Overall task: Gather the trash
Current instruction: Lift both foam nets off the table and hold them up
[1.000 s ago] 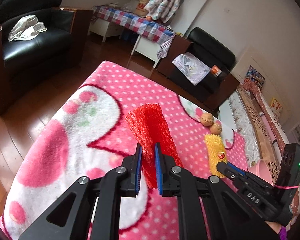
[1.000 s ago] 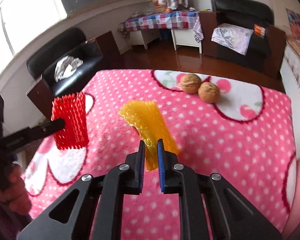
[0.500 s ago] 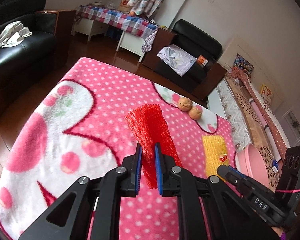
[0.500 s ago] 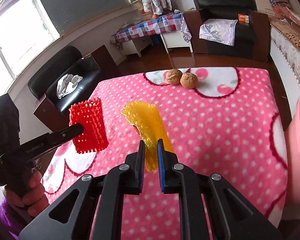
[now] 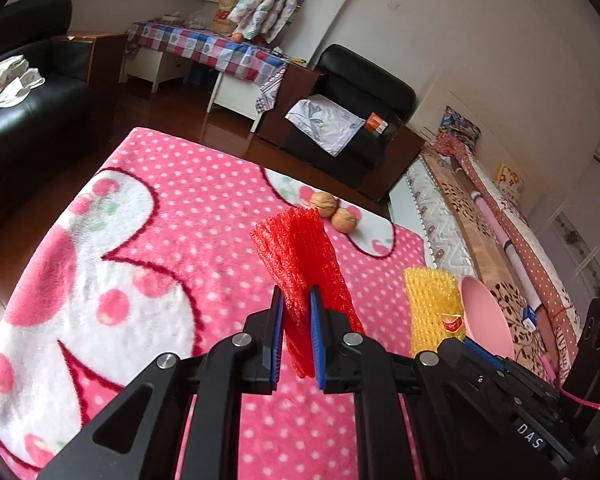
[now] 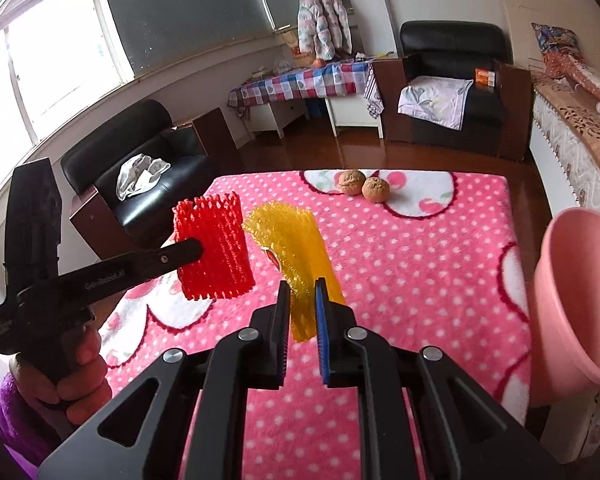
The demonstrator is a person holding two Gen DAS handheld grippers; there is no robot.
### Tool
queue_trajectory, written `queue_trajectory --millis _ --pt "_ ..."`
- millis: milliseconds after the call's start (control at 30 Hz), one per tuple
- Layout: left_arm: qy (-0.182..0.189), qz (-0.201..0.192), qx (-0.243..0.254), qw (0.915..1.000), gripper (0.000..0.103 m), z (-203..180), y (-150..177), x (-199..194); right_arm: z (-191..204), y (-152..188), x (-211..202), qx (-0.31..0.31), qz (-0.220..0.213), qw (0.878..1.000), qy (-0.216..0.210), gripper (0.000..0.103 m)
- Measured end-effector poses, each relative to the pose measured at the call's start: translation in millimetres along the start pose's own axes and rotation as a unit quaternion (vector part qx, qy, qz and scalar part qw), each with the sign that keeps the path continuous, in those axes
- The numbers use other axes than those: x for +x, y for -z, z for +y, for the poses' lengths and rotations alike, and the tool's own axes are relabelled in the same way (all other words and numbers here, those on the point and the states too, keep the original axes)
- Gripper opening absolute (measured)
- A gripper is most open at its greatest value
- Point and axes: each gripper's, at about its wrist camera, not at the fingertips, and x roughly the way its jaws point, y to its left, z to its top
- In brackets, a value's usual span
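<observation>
Both grippers now higher and nearer the pink bucket (image 6: 572, 292); left gripper (image 5: 296, 330) clamps red net (image 5: 300, 256), right gripper (image 6: 303, 322) yellow net (image 6: 296, 248).

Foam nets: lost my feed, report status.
Left hand-held gripper shut on red foam net. Right hand-held gripper shut on yellow foam net. Pink bin right, unobstructed.

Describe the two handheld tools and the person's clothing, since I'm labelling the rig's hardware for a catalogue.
Both tools are matte black, with angular triangular cut-outs, silver bolts and blue-faced pads. The left tool bears small white lettering on its side in the right wrist view. The right tool shows "DAS" lettering, a block with round ports and a pink cord. The left hand wears a fuzzy purple sleeve.
</observation>
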Motion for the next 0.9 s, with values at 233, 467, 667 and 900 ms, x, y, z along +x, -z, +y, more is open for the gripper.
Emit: queue_trajectory --millis 233,467,667,900 --pt "0.015 0.000 0.013 0.9998 0.011 -16.0 3.3 -4.7 -8.0 5.0 -19.4 0.012 -0.017 1.000 0.006 0.012" --pt "0.014 -0.002 0.017 0.9997 0.011 -17.7 5.7 -10.1 -5.4 3.4 -21.6 0.013 -0.022 1.000 -0.003 0.012" --pt "0.014 0.002 0.013 0.9998 0.011 -16.7 4.5 -6.7 -3.6 2.6 -23.4 0.007 -0.027 1.000 -0.004 0.012" --pt "0.019 0.014 0.012 0.9997 0.011 -16.2 4.9 1.5 -16.4 2.4 -21.1 0.035 -0.024 0.999 -0.002 0.012"
